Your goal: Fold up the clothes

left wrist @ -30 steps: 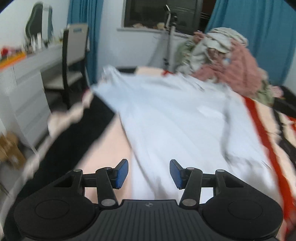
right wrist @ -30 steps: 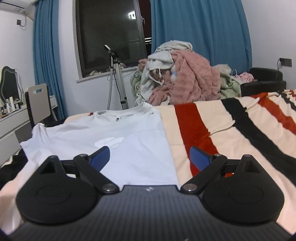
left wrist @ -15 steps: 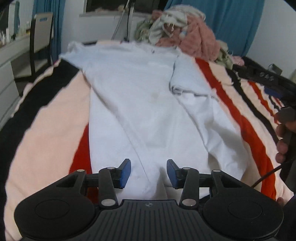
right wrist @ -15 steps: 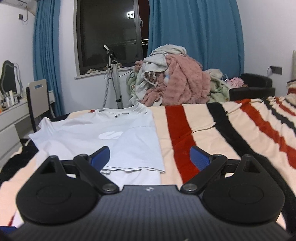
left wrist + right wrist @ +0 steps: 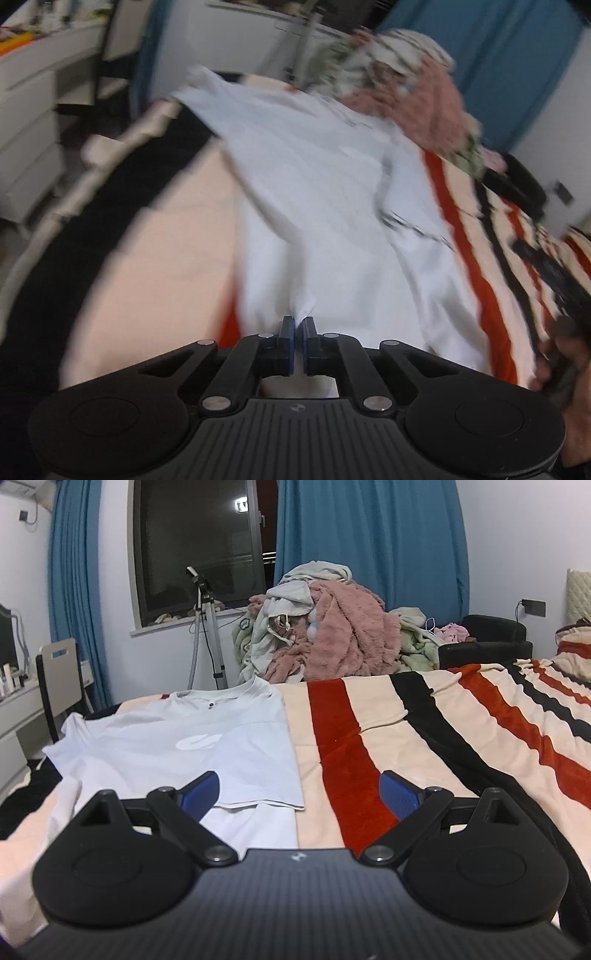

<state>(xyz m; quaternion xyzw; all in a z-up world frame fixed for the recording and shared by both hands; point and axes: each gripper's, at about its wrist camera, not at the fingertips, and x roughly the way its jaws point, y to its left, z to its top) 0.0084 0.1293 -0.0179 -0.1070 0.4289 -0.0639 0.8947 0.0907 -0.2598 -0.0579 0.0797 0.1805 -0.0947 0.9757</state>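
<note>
Left wrist view: the left gripper (image 5: pixel 298 325), apart half a second earlier, now pinches the near hem of the white T-shirt (image 5: pixel 332 206) spread on the striped bed (image 5: pixel 155 258), readying a fold; the right gripper (image 5: pixel 299 794) stands wide, empty.

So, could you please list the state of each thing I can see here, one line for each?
Left gripper: shut on the hem of the white T-shirt.
Right gripper: open, holding nothing.
White cotton T-shirt: lying on the bed, one side already folded over.
Striped red, black and cream blanket: spread out flat.
Pile of pink and pale clothes: heaped, unfolded.
Blue curtains: drawn apart.
</note>
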